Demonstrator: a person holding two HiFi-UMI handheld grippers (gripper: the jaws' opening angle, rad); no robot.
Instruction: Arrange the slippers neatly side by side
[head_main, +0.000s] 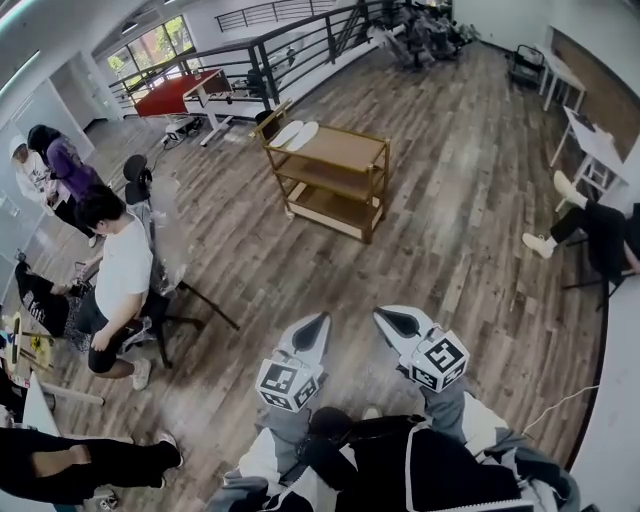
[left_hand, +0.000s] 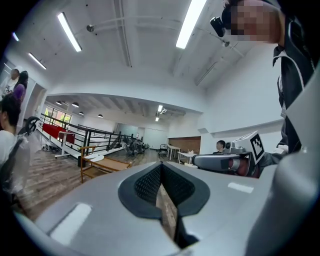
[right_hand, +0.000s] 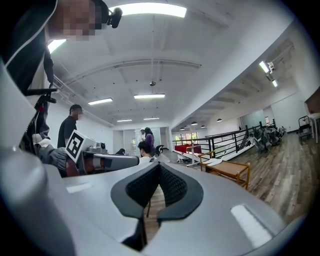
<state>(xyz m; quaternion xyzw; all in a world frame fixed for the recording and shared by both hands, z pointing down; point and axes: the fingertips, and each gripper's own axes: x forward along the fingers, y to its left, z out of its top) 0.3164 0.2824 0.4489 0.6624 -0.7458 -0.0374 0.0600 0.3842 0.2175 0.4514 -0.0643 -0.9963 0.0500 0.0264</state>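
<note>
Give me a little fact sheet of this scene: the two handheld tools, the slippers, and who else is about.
Left gripper: jaws shut, nothing held
Right gripper: jaws shut, nothing held
Slippers: two white ones, close together on the cart's top shelf
Cart: wooden, standing well ahead of both grippers
Bystanders: person in white shirt at left; seated person at right

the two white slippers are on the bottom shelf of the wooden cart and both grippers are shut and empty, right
Not the bottom shelf: the head view shows the slippers on the top shelf of the wooden cart. The left gripper and right gripper are indeed shut and empty.
</note>
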